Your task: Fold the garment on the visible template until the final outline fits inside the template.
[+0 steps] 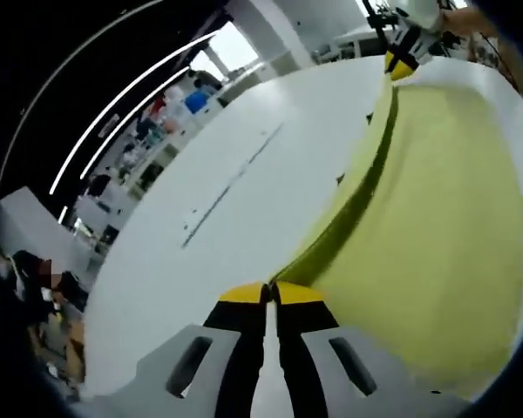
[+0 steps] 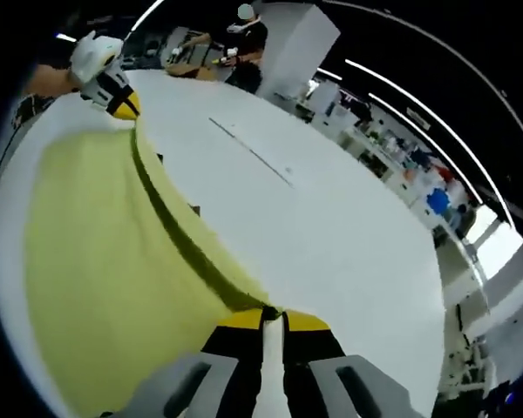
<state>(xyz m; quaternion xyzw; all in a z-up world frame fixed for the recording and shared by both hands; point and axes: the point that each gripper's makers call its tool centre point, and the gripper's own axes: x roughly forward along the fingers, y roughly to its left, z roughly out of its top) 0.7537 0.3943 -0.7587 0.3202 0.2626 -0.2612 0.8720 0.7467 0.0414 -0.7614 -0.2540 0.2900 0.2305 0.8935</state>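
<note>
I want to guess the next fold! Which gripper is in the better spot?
Neither clearly: the left gripper and right gripper each pinch one end of the yellow-green garment, lifted edge between them, so probably both move together.

White table (image 1: 209,218), yellow-green garment (image 1: 436,218) spread flat on it, one edge lifted

Place: a big open lab or workshop hall.
Ceiling: dark, with long strip lights (image 2: 436,91).
Work surface: a wide white table (image 1: 235,200).
Far side: benches and shelves (image 2: 401,148) crowded with equipment and blue items.
Daylight: a bright window (image 1: 231,48).
People: a person (image 2: 244,43) standing far at another bench.
</note>
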